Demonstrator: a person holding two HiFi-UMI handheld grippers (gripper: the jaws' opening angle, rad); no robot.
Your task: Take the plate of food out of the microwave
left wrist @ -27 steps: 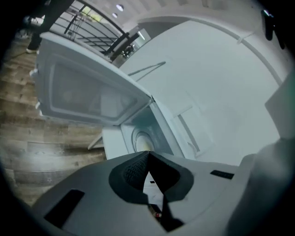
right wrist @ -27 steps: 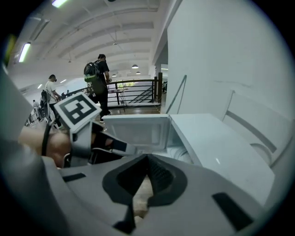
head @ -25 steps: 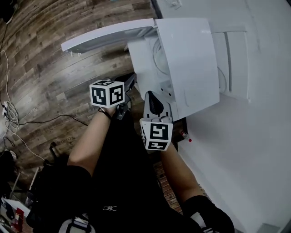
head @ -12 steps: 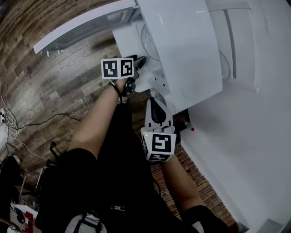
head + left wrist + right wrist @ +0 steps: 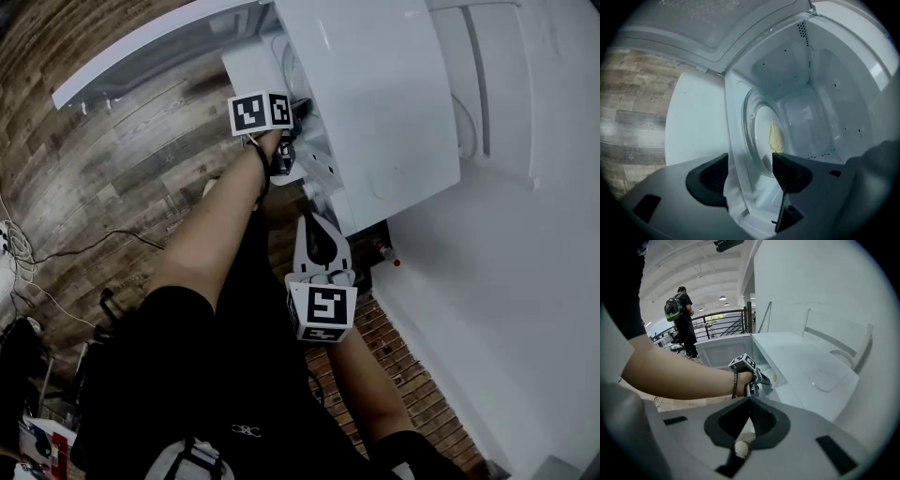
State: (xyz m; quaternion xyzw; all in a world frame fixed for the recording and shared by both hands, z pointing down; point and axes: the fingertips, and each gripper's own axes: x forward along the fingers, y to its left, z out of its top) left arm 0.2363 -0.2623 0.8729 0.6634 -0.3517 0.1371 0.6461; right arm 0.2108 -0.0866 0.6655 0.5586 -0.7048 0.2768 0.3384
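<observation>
Left gripper (image 5: 750, 171) has moved up to the microwave (image 5: 375, 94) mouth, fingers (image 5: 790, 171) opening, nothing gripped; plate (image 5: 761, 136) of food (image 5: 775, 137) at 12 o'clock beyond. Right gripper (image 5: 749, 420) waits at 6 o'clock, fingers closed, so the grasp likely comes next.

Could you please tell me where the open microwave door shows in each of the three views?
Head view: the door is the white strip at upper left, over the wood floor.
Left gripper view: it runs across the top left, above the cavity.
Right gripper view: it is the white panel at centre left.
Shared landmark: the microwave, beside the door in every view.
</observation>
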